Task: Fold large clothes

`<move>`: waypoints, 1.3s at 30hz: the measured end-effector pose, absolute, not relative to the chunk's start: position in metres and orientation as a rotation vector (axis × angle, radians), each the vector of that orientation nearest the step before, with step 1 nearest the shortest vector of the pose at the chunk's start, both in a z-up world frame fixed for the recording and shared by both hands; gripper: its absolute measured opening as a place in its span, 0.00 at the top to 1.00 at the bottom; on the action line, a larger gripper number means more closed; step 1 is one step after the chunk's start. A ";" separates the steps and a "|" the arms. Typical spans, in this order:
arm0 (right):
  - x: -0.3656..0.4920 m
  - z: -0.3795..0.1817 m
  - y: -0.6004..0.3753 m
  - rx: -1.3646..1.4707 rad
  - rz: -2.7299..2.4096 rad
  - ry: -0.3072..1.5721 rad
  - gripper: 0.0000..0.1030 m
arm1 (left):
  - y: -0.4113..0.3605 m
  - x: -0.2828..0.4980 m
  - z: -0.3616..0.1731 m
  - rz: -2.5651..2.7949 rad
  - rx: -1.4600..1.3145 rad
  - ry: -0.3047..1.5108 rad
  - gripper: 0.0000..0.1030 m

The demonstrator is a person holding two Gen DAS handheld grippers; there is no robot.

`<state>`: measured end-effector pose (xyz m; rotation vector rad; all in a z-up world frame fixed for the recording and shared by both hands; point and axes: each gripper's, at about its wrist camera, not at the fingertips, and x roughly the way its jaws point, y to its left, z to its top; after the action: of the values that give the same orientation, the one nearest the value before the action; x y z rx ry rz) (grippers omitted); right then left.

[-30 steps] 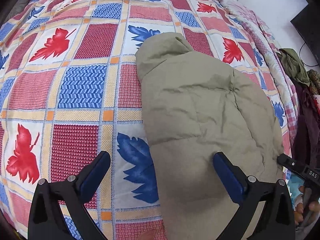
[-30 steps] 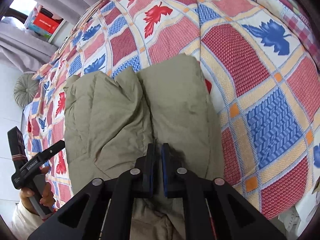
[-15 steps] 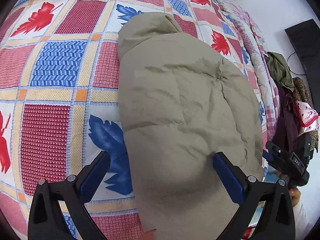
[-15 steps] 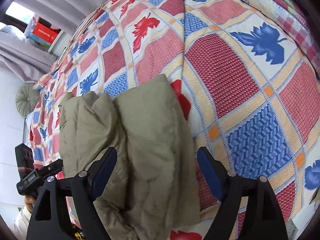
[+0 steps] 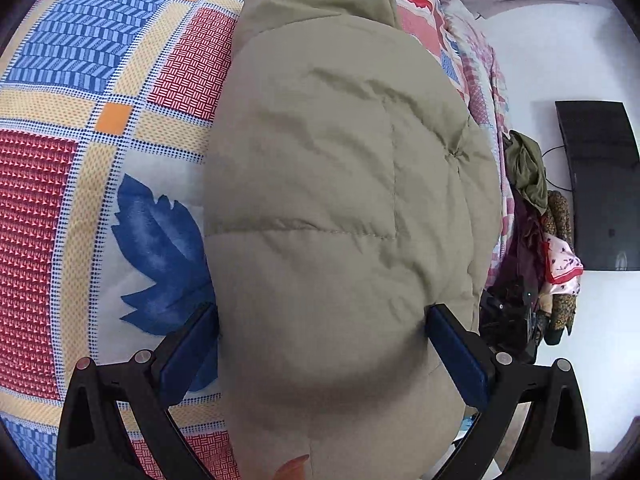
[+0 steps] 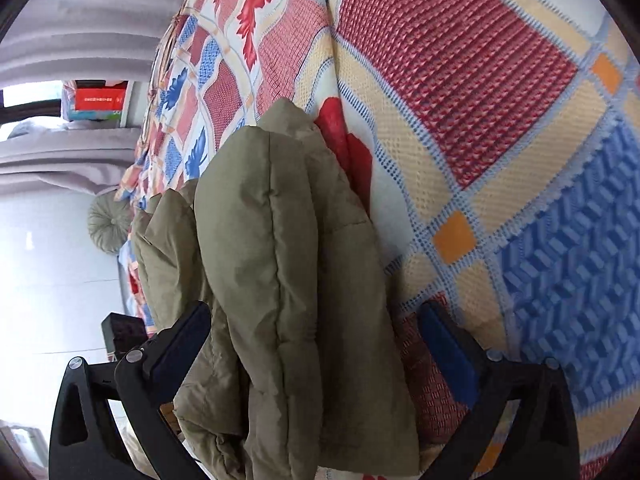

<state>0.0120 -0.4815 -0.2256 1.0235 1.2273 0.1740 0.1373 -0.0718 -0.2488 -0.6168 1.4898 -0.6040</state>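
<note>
A bed fills both views, spread with a patchwork quilt of red, blue and cream squares printed with maple leaves [image 5: 80, 184]; a white wall, a dark flat screen [image 5: 596, 184] and a heap of hung clothes [image 5: 532, 216] are seen beyond its edge. The left gripper [image 5: 322, 354] is held wide open, its blue-padded fingers [image 5: 188, 348] set either side of the near end of the padded olive-khaki quilted jacket [image 5: 340, 184]. The pads lie just against the fabric – nothing is seen to be pinched. The right gripper [image 6: 314, 350] has just been opened fully; the folded edge of the jacket [image 6: 280, 280] lies loose between its fingers [image 6: 448, 352], and no grip on it is seen. From both pairs of fingers the bundle runs straight ahead, its long axis lying along the pointing line of each gripper, up the bed. The jacket rests on the quilt, hanging slightly over the near edge in the right view. Both hands are judged about equally near – each at its own end of the near edge
</note>
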 end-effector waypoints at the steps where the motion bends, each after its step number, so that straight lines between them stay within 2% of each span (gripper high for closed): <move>1: 0.016 -0.229 -0.481 1.032 0.192 1.230 0.00 | -0.073 0.139 -0.252 -0.616 -0.622 1.488 0.00; 7: 0.038 -0.230 -0.469 1.144 0.407 1.179 0.00 | -0.075 0.148 -0.262 -0.666 -0.654 1.499 0.00; 15: 0.073 -0.225 -0.419 0.791 0.472 1.355 0.00 | -0.092 0.156 -0.283 -0.719 -0.691 1.554 0.00; 20: 0.086 -0.237 -0.407 0.773 0.441 1.399 0.00 | -0.109 0.159 -0.287 -0.735 -0.661 1.570 0.00; 26: 0.081 -0.242 -0.403 0.805 0.380 1.409 0.00 | -0.121 0.158 -0.267 -0.687 -0.524 1.510 0.00; 29: 0.081 -0.239 -0.399 0.808 0.351 1.412 0.00 | -0.120 0.154 -0.254 -0.702 -0.484 1.468 0.10; 32: 0.080 -0.234 -0.395 0.823 0.339 1.401 0.06 | -0.121 0.153 -0.249 -0.718 -0.478 1.448 0.16; 37: 0.072 -0.223 -0.389 0.848 0.341 1.368 0.34 | -0.109 0.152 -0.243 -0.732 -0.466 1.434 0.20; 39: 0.068 -0.215 -0.386 0.842 0.337 1.357 0.40 | -0.109 0.152 -0.235 -0.748 -0.454 1.421 0.22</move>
<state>0.0678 -0.3864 -0.2151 0.8419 1.3574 0.3371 0.1521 -0.1089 -0.2351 -0.4536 1.4206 -0.7476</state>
